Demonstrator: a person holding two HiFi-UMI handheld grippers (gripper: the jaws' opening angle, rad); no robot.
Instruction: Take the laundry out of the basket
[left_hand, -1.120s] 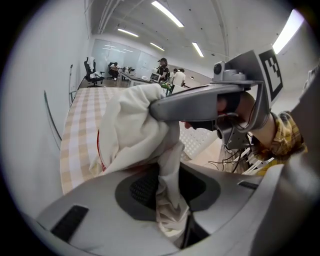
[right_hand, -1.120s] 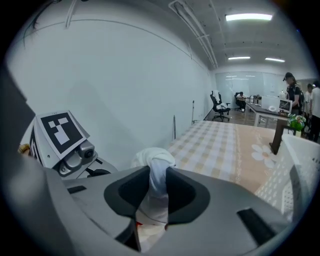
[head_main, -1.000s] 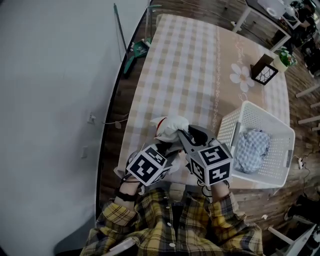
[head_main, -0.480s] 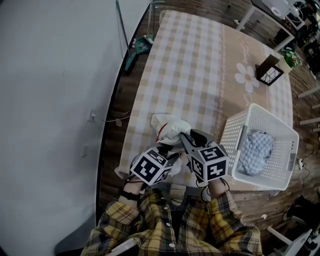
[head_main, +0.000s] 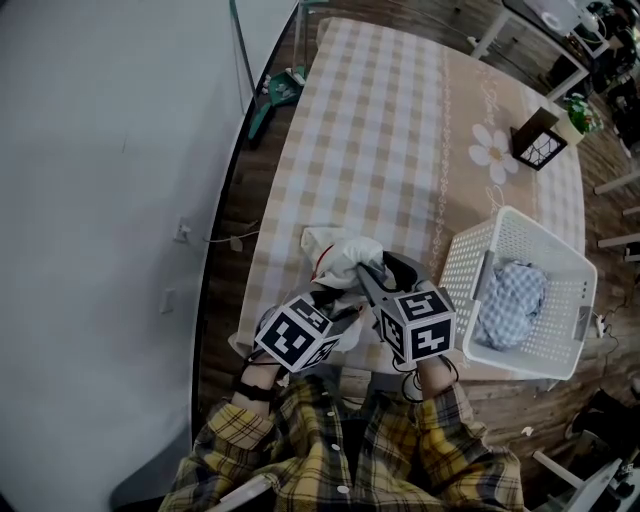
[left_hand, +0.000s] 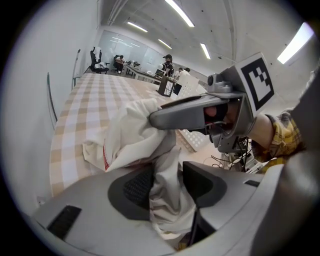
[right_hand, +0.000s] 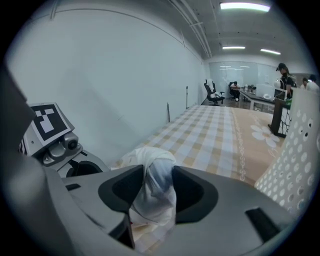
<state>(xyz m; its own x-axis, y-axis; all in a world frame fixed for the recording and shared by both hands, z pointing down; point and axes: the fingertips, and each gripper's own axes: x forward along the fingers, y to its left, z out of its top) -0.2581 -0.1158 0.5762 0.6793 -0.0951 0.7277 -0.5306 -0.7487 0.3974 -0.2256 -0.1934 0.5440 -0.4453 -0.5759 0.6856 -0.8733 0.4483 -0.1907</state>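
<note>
A crumpled white garment (head_main: 340, 255) lies on the checked table (head_main: 380, 120) near its front edge. Both grippers meet at it. My left gripper (head_main: 338, 302) has just been opening its jaws. The garment (left_hand: 135, 135) hangs between them against one pad, with a thin gap at the other. My right gripper (head_main: 372, 272) has also been opening, but a fold of the garment (right_hand: 152, 165) still fills its jaws and touches both pads. The white laundry basket (head_main: 462, 262) stands to the right and holds a blue checked cloth (head_main: 508, 300).
A dark box (head_main: 533, 140) stands at the far right of the table, beside a printed flower. The basket's perforated wall (right_hand: 300, 150) rises close to my right gripper. A green tool (head_main: 275, 100) lies on the wooden floor to the left. People sit at desks in the distance.
The right gripper has sunk a little toward the table with the garment. Both grippers stay at the garment near the front edge; the basket has not moved.
</note>
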